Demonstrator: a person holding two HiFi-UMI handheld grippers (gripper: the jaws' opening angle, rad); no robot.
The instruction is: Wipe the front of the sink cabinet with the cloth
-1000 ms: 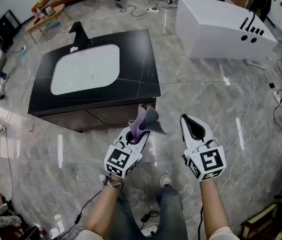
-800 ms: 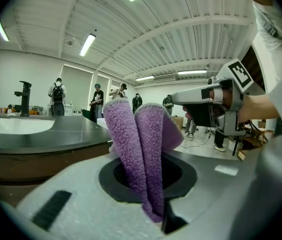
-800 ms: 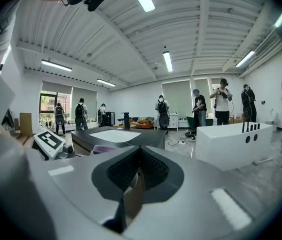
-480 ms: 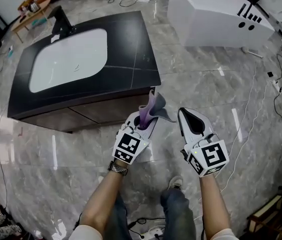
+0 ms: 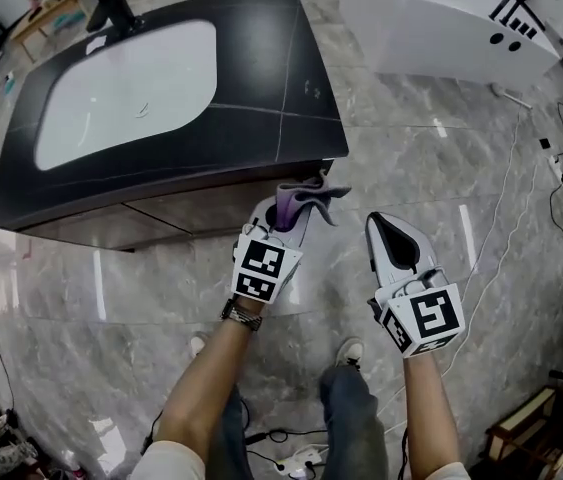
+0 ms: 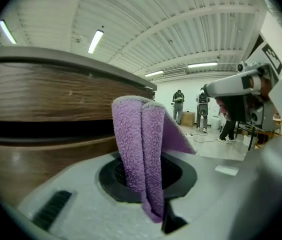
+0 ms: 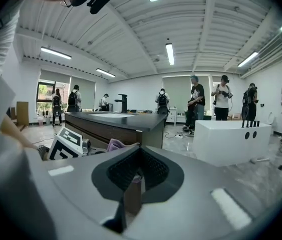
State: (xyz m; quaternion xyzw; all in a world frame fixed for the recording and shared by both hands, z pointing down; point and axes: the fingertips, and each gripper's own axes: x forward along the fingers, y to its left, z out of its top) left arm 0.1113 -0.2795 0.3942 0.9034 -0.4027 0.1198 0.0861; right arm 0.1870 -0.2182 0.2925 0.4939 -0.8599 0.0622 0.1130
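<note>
Two folds of the purple cloth (image 6: pixel 139 149) rise from the left gripper (image 5: pixel 283 218), whose jaws are clamped on its hidden lower end. Its long axis runs along the jaws toward the wooden front of the sink cabinet (image 5: pixel 196 216), the free end drooping right just beside the cabinet's right corner. The right gripper (image 5: pixel 391 243) has its jaws together on nothing, and whether cloth touches wood is unclear
</note>
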